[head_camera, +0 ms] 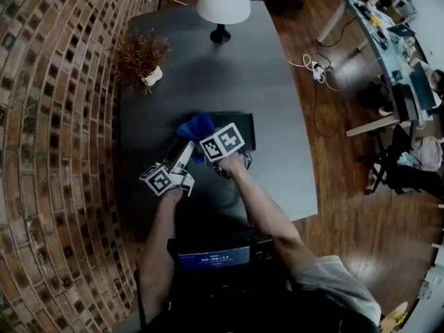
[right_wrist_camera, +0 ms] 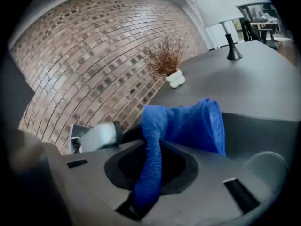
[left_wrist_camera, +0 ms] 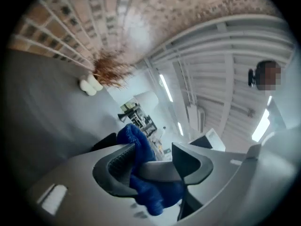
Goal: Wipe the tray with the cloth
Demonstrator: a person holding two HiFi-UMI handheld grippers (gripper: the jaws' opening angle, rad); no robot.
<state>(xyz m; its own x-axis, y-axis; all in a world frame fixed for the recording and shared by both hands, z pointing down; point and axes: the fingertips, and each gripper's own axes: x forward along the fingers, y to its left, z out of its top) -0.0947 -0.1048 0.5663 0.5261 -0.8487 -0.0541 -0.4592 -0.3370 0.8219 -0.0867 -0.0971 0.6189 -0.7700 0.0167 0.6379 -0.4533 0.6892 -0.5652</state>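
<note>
A black tray [head_camera: 240,126] lies mid-table. The blue cloth [head_camera: 195,126] hangs bunched over its left end. In the right gripper view my right gripper [right_wrist_camera: 150,173] is shut on a strand of the cloth [right_wrist_camera: 188,124], with the tray's dark rim [right_wrist_camera: 256,126] behind it. My left gripper [left_wrist_camera: 153,166] comes from the left, its jaws closed in on the cloth [left_wrist_camera: 141,147]; a grey bar lies across its gap. In the head view the two marker cubes, left [head_camera: 158,180] and right [head_camera: 223,142], sit close together by the tray's near left corner.
A brick wall [head_camera: 48,151] runs along the table's left side. A dried plant in a white vase [head_camera: 142,57] and a white lamp [head_camera: 222,5] stand at the far end. A device with a lit screen [head_camera: 215,257] sits at the near edge.
</note>
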